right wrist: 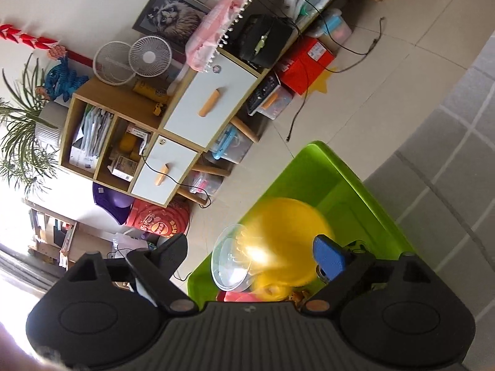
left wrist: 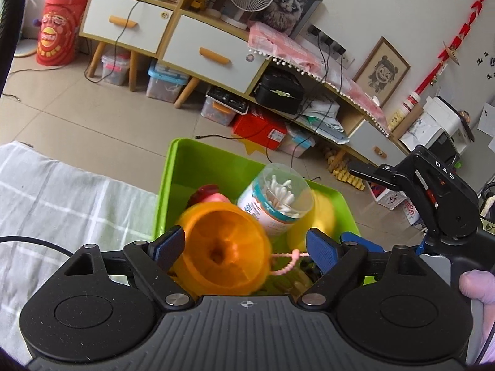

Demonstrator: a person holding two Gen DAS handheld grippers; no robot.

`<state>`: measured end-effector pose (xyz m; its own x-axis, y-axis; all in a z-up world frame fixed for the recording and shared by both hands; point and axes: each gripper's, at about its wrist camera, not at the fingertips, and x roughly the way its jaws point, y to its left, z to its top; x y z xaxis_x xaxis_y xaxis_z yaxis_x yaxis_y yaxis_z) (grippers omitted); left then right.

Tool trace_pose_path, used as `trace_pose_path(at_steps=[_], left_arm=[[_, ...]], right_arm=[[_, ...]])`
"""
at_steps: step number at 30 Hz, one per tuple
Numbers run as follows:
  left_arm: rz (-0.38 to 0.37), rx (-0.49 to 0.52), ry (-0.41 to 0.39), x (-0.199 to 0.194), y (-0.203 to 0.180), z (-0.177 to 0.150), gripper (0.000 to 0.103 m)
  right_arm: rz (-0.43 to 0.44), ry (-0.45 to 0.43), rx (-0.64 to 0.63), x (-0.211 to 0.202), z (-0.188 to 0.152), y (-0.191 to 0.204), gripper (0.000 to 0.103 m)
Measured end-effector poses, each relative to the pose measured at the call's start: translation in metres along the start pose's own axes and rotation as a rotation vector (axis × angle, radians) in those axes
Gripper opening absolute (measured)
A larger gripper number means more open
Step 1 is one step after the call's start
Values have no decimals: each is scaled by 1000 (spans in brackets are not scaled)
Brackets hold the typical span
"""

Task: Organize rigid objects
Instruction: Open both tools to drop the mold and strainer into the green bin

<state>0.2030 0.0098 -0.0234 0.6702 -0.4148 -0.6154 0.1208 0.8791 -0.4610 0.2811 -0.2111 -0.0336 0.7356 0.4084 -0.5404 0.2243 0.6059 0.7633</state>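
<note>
A green bin (left wrist: 198, 160) sits at the edge of a checked cloth. Inside it are a clear jar of cotton swabs (left wrist: 277, 199), a yellow round object (left wrist: 321, 216), a red and pink item (left wrist: 208, 194) and a blurred orange round object (left wrist: 224, 247). My left gripper (left wrist: 244, 247) is open right over the bin, the orange object lying between its jaws, touching neither pad that I can see. The right gripper's body (left wrist: 433, 191) shows at the right. In the right wrist view my right gripper (right wrist: 250, 250) is open over the green bin (right wrist: 334, 179), above the blurred yellow object (right wrist: 287, 235) and the jar's lid (right wrist: 232, 262).
The checked cloth (left wrist: 68, 191) lies left of the bin. Beyond is a tiled floor (left wrist: 92, 117) with cables, storage boxes and a red box (left wrist: 260, 128) under a white and wood cabinet (left wrist: 204, 49). A red drum (left wrist: 57, 27) stands far left.
</note>
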Motion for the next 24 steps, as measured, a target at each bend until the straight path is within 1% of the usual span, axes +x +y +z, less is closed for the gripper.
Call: trace_pose_path(at_steps=[5, 8, 15, 19, 24], left_arm=[[-7, -10, 7, -4, -2, -3, 89], [-8, -11, 13, -9, -3, -4, 92], [-5, -4, 19, -28, -11, -7, 99], [-3, 5, 18, -41, -17, -10, 100], [4, 22, 36, -55, -21, -19, 101]], right_arm=[[-18, 4, -27, -10, -4, 2, 76], [-24, 4, -40, -19, -7, 4, 76], [-60, -1, -117, -46, -17, 14, 76], [-78, 1, -156, -61, -25, 17, 76], [-94, 11, -176, -79, -38, 14, 76]])
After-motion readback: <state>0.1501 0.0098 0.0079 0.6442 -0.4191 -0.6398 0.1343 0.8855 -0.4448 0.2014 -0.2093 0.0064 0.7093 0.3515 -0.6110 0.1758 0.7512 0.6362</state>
